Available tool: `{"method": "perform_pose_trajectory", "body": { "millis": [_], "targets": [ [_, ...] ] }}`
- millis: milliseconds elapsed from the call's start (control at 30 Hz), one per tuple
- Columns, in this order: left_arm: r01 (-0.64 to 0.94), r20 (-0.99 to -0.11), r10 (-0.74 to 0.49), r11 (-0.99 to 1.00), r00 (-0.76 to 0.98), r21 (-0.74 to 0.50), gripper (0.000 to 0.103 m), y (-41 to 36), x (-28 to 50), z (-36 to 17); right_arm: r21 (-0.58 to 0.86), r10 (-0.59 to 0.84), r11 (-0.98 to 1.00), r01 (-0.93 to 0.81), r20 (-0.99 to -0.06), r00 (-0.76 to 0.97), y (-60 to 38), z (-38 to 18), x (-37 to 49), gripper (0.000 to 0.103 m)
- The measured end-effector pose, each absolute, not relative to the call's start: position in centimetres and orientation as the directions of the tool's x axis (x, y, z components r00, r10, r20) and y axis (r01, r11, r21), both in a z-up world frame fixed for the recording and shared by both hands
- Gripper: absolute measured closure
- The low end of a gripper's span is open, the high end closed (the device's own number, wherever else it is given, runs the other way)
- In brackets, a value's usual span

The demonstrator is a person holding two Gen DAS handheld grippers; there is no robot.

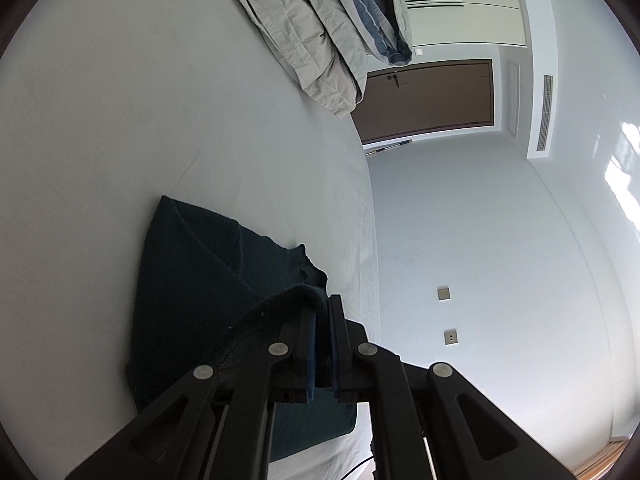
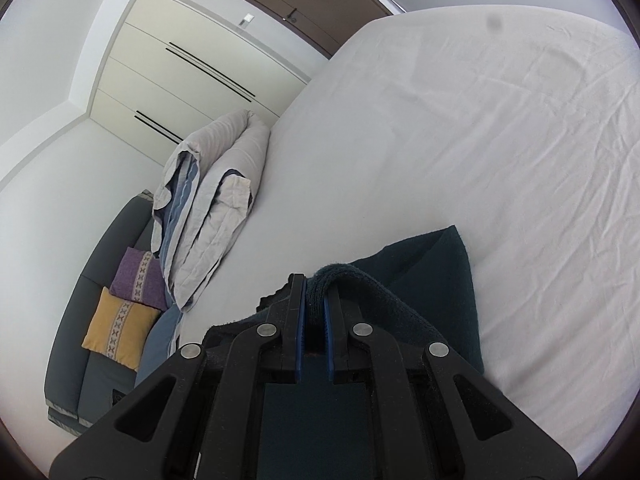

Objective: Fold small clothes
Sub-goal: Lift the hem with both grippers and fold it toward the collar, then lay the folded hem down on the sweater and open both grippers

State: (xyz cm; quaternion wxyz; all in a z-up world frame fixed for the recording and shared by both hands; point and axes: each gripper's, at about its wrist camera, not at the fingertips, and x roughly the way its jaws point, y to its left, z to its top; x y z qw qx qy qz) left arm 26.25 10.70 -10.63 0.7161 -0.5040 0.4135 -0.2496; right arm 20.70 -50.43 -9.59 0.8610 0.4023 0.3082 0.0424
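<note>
A dark teal cloth [image 1: 192,272] lies on the white bed sheet [image 1: 120,100]. My left gripper [image 1: 323,304] is shut on one lifted edge of the cloth, which drapes over its left finger. In the right wrist view the same dark cloth [image 2: 440,264] lies on the bed sheet [image 2: 480,120]. My right gripper [image 2: 316,284] is shut on another rolled edge of it, held up off the sheet. The rest of the cloth hangs down below both grippers.
A folded grey and blue duvet [image 2: 212,200] lies along the bed's edge, also in the left wrist view [image 1: 320,28]. A grey sofa [image 2: 92,272] holds purple and yellow cushions. A brown door [image 1: 428,100] and white wardrobe [image 2: 192,68] stand beyond.
</note>
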Motion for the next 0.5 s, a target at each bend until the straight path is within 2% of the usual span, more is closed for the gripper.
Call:
{"method": "perform_pose_trajectory", "body": {
  "millis": [233, 267, 300, 333, 367, 400, 500],
  "targets": [
    [-0.179, -0.411, -0.724, 0.378, 0.553, -0.908, 0.097, 11.2, 30.4, -14.8, 0.705, 0.278, 0.654, 0.274, -0.561, 0.78, -52.1, -14.2, 27.6, 0.094],
    [-0.205, -0.418, -0.72, 0.369, 0.554, -0.907, 0.09, 11.5, 30.9, -15.5, 0.69, 0.264, 0.662, 0.292, -0.58, 0.77, -52.2, -14.8, 28.5, 0.093],
    [-0.224, -0.421, -0.721, 0.358, 0.55, -0.906, 0.069, 11.7, 31.0, -16.1, 0.668, 0.244, 0.677, 0.308, -0.598, 0.763, -52.3, -15.5, 29.3, 0.084],
    [-0.24, -0.421, -0.719, 0.346, 0.553, -0.907, 0.059, 11.9, 31.0, -16.5, 0.643, 0.214, 0.694, 0.324, -0.614, 0.76, -52.4, -16.0, 29.8, 0.075],
    [-0.249, -0.421, -0.711, 0.34, 0.562, -0.907, 0.05, 12.2, 30.9, -16.7, 0.623, 0.185, 0.703, 0.344, -0.626, 0.757, -52.6, -16.5, 29.9, 0.048],
    [-0.243, -0.423, -0.709, 0.347, 0.564, -0.906, 0.05, 12.3, 30.5, -16.7, 0.621, 0.172, 0.7, 0.353, -0.626, 0.761, -53.0, -17.0, 30.0, 0.042],
    [-0.203, -0.436, -0.712, 0.392, 0.55, -0.897, 0.05, 11.7, 29.6, -15.8, 0.622, 0.199, 0.706, 0.339, -0.633, 0.748, -53.2, -17.7, 29.8, 0.041]
  ]
}}
